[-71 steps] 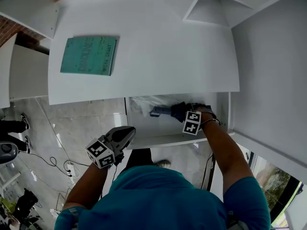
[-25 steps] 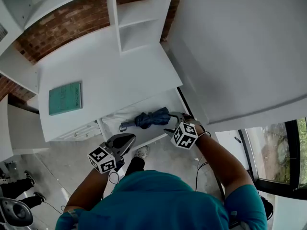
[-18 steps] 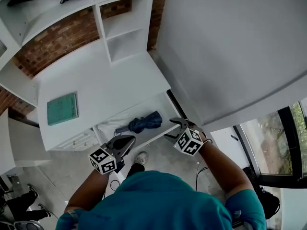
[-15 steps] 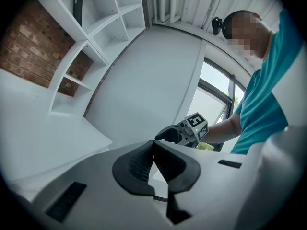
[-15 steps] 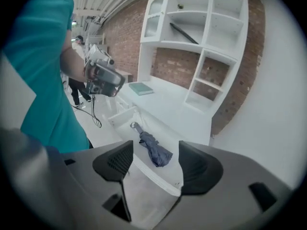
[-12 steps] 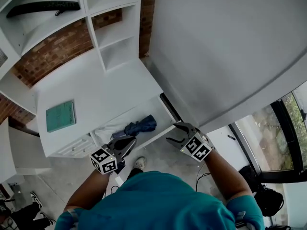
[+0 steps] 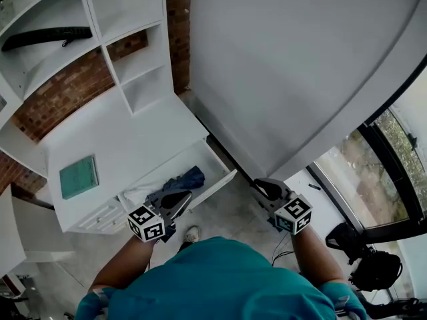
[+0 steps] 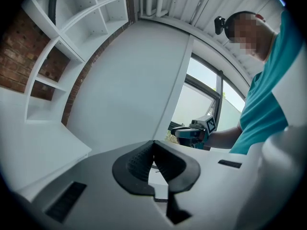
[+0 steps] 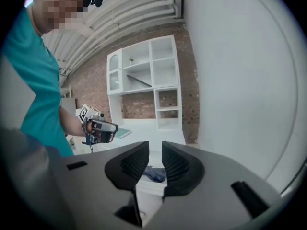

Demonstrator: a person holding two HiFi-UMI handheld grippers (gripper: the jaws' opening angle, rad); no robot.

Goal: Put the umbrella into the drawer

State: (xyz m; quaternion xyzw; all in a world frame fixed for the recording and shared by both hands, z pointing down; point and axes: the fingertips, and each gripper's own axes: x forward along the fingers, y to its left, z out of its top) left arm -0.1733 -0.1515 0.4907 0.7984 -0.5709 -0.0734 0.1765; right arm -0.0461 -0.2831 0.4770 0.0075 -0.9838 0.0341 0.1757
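The folded dark blue umbrella (image 7: 181,181) lies in the open white drawer (image 7: 217,183) under the desk top; the right gripper view shows the umbrella (image 9: 154,174) past its jaws. My left gripper (image 7: 181,197) hovers just in front of the drawer, shut with nothing in it (image 8: 153,145). My right gripper (image 7: 262,187) is off to the drawer's right, clear of it. Its jaws (image 9: 155,150) have just been closing and stand a narrow gap apart, with nothing between them.
A teal book (image 7: 79,177) lies on the white desk top (image 7: 133,135). White shelves (image 7: 127,45) against a brick wall hold a long black object (image 7: 47,36). A large white panel (image 7: 287,65) stands at the right. A dark bag (image 7: 370,269) sits on the floor.
Both grippers have drawn back and up from the drawer, the right one further to the right with its jaws narrowed. The umbrella stays in the drawer. The head view has swung.
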